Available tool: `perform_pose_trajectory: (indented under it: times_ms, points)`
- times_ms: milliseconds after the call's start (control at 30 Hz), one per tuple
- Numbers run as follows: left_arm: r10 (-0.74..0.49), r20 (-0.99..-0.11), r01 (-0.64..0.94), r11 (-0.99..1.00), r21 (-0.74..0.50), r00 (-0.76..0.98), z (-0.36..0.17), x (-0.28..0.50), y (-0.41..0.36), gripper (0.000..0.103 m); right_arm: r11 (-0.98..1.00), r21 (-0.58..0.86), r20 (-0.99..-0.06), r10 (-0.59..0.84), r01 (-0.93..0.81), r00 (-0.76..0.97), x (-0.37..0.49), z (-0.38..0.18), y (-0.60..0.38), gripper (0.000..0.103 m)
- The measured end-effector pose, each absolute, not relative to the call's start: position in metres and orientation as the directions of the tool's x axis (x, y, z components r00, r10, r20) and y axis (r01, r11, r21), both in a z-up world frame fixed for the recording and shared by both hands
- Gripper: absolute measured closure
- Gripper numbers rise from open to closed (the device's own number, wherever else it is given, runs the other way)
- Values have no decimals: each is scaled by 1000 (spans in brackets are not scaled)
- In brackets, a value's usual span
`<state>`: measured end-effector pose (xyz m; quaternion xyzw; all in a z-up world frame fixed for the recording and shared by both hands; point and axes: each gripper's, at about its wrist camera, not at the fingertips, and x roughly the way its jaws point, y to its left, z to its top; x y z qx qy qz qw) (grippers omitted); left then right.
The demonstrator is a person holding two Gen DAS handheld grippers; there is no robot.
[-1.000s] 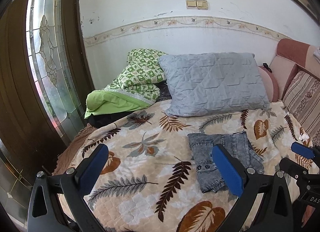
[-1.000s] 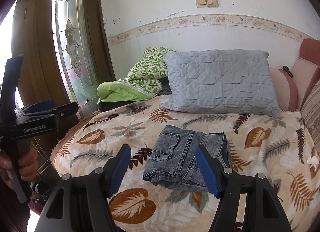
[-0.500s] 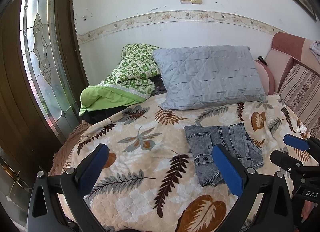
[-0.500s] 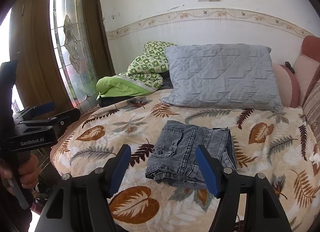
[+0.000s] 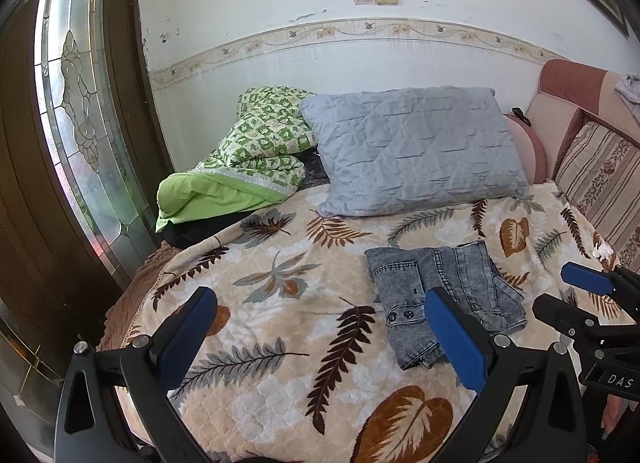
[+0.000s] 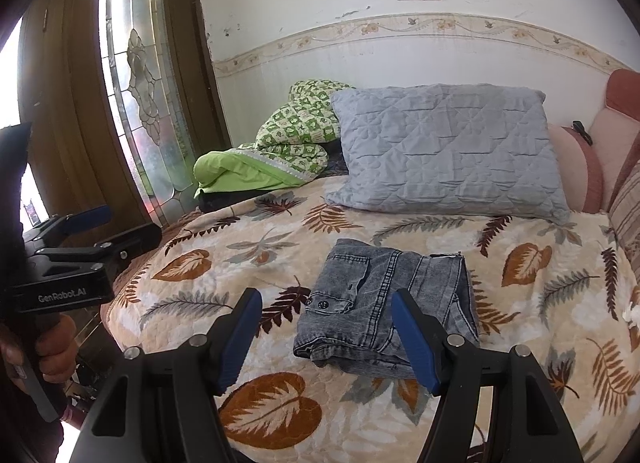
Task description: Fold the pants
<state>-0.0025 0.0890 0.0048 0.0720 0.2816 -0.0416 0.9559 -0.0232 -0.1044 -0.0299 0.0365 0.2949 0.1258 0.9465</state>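
Looking down over the bed, we see the leaf-print bedspread filling most of both wrist views, cream with brown and grey fronds. At about twelve o'clock on it a grey quilted pillow leans toward the white wall, and at ten to eleven o'clock from the middle of the bed a green patterned quilt lies bunched beside the pillow, its plain lime underside turned out. A wooden door with a leaded glass panel stands at nine o'clock. The pants, grey washed denim, lie folded into a compact bundle near the middle of the bedspread, a buttoned pocket flap facing the nine o'clock side. Our right gripper hangs above the near edge of the bundle at six o'clock, its blue pads spread wide and holding nothing, clear of the cloth. Our left gripper hangs over bare bedspread at about eight o'clock from the pants, its blue pads likewise standing wide apart and empty. In the right wrist view a hand grips the left gripper's handle.
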Motion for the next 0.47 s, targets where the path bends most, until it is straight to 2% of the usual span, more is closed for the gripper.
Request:
perform_pose_trajectory:
  times_ms: [467]
  points:
    - [-48,-561,141,982,124,826,-2,9,74,0,965,180,-565,261,-191,783,-15,-45,-123,32]
